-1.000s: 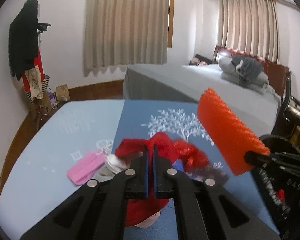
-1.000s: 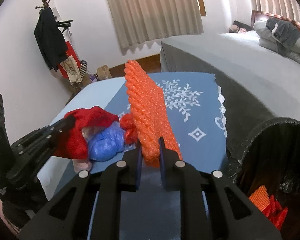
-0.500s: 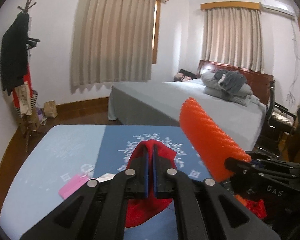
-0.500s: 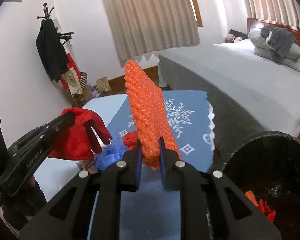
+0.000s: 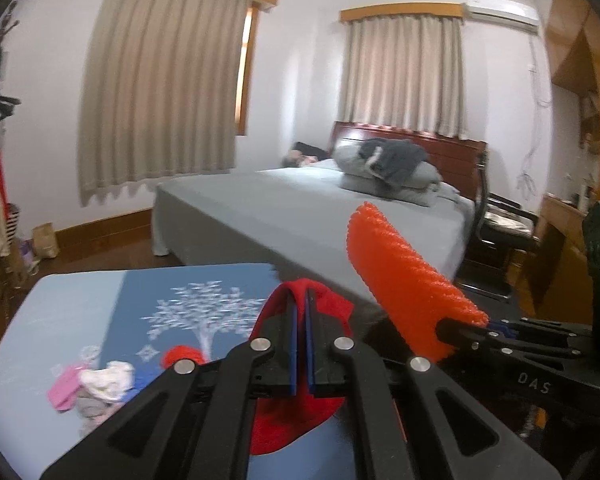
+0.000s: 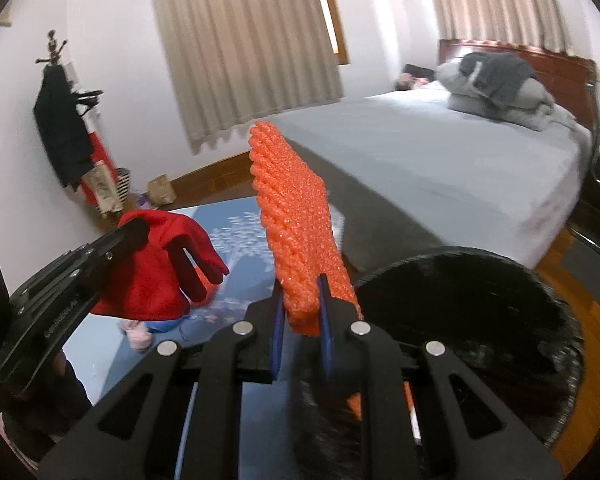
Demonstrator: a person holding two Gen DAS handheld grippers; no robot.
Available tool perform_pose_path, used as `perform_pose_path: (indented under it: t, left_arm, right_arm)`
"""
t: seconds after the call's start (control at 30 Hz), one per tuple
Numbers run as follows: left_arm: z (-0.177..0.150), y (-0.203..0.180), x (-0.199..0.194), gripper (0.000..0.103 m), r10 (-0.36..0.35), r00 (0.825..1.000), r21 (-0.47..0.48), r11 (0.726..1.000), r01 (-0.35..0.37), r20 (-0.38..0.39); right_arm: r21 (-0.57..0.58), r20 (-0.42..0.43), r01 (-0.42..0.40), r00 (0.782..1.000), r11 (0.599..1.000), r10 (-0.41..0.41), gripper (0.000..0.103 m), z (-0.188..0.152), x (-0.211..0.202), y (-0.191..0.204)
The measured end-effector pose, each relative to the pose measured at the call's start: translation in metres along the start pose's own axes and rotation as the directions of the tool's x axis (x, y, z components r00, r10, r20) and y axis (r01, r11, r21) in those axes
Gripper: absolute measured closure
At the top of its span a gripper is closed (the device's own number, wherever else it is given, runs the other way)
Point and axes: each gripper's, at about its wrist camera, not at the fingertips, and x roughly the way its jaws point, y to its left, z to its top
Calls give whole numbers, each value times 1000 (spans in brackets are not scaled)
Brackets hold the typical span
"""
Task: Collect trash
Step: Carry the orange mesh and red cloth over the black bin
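Left tool [image 5: 300, 344] clamps red cloth [image 6: 156, 272]; right tool [image 6: 300, 320] clamps orange foam [image 6: 296, 232], near bin [image 6: 500, 280]. Litter [image 5: 96, 384] remains on surface [image 5: 60, 320].

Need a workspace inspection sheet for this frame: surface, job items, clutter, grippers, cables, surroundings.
Surface: blue tablecloth with white tree print.
Job's things: red glove and orange foam net both lifted off the table; black bin at lower right of the right view.
Clutter: pink item, white wad, small red piece, blue bag on the cloth.
Grippers: left gripper shut on red glove; right gripper shut on orange foam net.
Cables: nothing seen on the table.
Surroundings: grey bed, curtains, coat rack.
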Motion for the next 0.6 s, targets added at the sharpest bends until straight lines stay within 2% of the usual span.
perform_pose_path:
  t: [0.27,0.6]
  left_arm:
    - [2,-62,17,100,-136,991,58,989,137,-20]
    - [-7,-119,39,100,-242,967,100,963,249,-77]
  right_arm:
    - [59,15,106,994,993,-107,88,-17,-29,-49]
    - [115,0,203,979,972,-205,88,-40,-48,-91]
